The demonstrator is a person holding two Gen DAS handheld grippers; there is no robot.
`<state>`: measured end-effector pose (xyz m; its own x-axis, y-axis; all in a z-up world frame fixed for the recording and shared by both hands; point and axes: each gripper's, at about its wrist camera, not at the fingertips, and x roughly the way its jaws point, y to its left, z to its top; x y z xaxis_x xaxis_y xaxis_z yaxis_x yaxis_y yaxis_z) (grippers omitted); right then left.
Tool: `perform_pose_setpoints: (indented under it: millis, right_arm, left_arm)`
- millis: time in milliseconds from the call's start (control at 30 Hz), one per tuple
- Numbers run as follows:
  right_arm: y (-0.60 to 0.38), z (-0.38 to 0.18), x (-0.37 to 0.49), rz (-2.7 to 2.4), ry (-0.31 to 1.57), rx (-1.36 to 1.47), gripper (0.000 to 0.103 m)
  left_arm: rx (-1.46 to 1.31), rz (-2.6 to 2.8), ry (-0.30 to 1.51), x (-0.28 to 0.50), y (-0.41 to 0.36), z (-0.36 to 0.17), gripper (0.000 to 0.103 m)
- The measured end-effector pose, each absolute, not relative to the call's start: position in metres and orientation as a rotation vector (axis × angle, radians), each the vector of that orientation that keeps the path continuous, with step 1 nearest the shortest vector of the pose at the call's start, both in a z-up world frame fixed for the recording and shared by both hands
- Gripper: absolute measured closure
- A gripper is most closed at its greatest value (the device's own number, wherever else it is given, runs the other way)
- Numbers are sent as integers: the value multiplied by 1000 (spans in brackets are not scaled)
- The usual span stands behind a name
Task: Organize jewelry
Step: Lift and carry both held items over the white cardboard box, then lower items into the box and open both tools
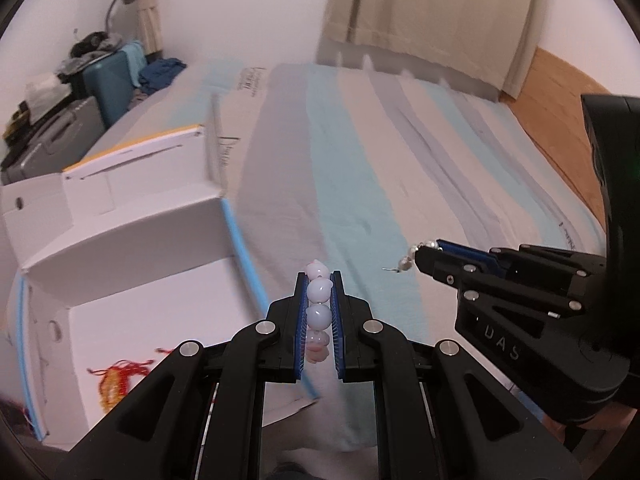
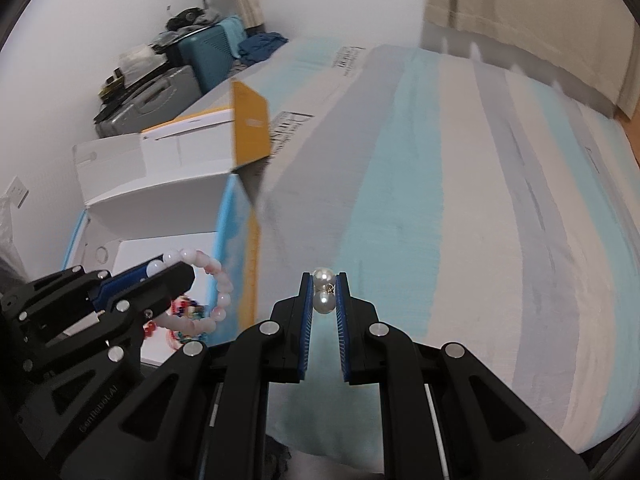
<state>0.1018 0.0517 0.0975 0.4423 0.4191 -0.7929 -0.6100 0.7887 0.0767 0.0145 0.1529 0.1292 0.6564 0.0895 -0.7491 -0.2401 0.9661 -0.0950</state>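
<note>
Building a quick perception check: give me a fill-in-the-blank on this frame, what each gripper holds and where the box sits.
1. The left gripper is shut on a pink bead ____.
2. The right gripper is shut on a ____ earring of two white beads.
3. The open white box sits on the striped ____.
4. Inside the box lies a ____-and-yellow piece of jewelry.

Missing words: bracelet; pearl; bed; red
</note>
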Motion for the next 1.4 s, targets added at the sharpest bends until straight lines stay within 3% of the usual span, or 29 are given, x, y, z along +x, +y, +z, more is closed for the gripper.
perform_pose_setpoints:
  millis: [433,800,1267,1400]
  right_arm:
    - [146,105,45,773,904,-296,93]
    - [212,44,23,826,1009,-378,93]
    - [237,-4,28,792,1088,-432,92]
    - [238,-9,30,773,1092,-439,89]
  left_arm:
    - [-224,361,882,-55,246,123,93]
    - [-302,478,977,-99,319,66,93]
    - [-358,518,1026,-103,355,30,93]
    - [-360,527,1016,-104,356,28,88]
